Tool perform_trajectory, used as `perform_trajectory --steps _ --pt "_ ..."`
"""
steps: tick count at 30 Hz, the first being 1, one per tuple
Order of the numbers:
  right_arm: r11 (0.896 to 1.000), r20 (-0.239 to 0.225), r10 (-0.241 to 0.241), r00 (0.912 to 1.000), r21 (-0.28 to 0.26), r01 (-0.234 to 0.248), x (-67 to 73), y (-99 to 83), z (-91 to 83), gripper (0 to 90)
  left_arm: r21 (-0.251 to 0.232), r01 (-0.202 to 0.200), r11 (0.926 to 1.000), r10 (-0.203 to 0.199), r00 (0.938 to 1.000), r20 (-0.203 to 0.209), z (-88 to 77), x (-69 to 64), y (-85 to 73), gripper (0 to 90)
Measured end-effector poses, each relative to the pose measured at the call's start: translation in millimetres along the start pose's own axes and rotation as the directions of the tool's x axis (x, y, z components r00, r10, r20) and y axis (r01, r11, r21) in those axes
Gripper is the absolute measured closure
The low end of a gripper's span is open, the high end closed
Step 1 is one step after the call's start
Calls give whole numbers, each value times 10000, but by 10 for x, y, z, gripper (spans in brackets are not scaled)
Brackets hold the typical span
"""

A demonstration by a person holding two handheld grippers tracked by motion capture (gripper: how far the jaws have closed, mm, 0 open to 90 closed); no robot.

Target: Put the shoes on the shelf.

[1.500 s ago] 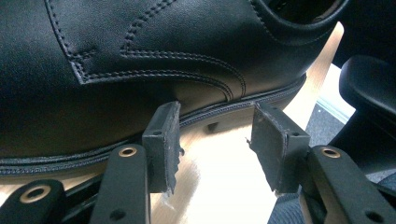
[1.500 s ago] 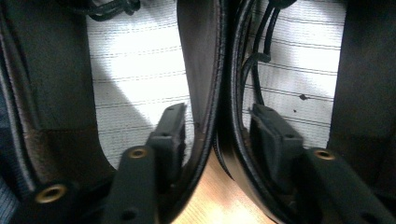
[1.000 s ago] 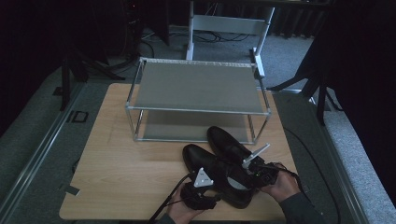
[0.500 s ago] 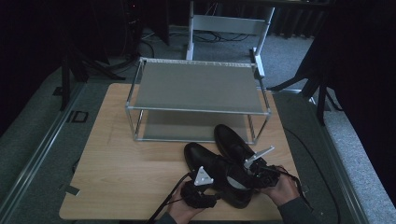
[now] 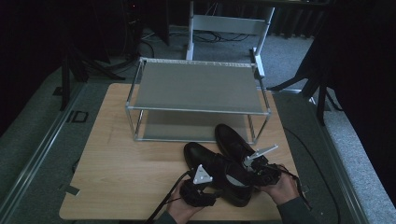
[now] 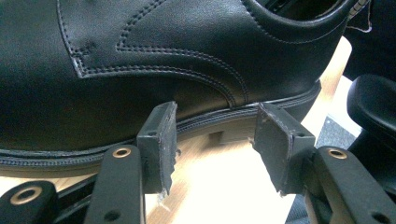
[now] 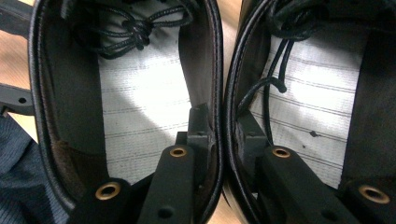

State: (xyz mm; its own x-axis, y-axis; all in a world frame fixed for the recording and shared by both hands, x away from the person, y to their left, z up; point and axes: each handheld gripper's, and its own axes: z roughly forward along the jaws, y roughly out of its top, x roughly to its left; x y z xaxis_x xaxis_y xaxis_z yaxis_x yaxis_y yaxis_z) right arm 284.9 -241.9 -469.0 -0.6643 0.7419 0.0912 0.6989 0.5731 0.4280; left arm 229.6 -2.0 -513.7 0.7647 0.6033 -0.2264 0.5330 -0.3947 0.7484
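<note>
A pair of black leather dress shoes (image 5: 223, 161) sits near the worktop's (image 5: 116, 163) front right corner, before a two-tier metal shoe rack (image 5: 196, 100). The right gripper (image 7: 223, 135) pinches both shoes' adjoining collars together; the left gripper (image 6: 212, 140), jaws parted, faces one shoe's sole edge.

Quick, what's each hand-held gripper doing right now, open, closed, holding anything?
Left hand-held gripper: open, jaws apart beside the sole of a black shoe, gripping nothing.
Right hand-held gripper: closed on the touching inner walls of both shoes.
</note>
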Motion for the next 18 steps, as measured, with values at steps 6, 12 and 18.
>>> perform_trajectory --steps 6,12,18 --pt "9994 266 -113 9996 -338 122 40 26 -54 804 -145 30 9999 -31 10000 -71 -25 12 27 492" --pt "9973 305 62 9995 -736 -40 29 100 -103 802 -383 104 9992 -111 9997 -194 -74 52 90 487" --pt "9961 407 -67 9991 -879 103 47 209 -126 801 -530 286 9982 -302 9991 -312 -104 120 135 487"
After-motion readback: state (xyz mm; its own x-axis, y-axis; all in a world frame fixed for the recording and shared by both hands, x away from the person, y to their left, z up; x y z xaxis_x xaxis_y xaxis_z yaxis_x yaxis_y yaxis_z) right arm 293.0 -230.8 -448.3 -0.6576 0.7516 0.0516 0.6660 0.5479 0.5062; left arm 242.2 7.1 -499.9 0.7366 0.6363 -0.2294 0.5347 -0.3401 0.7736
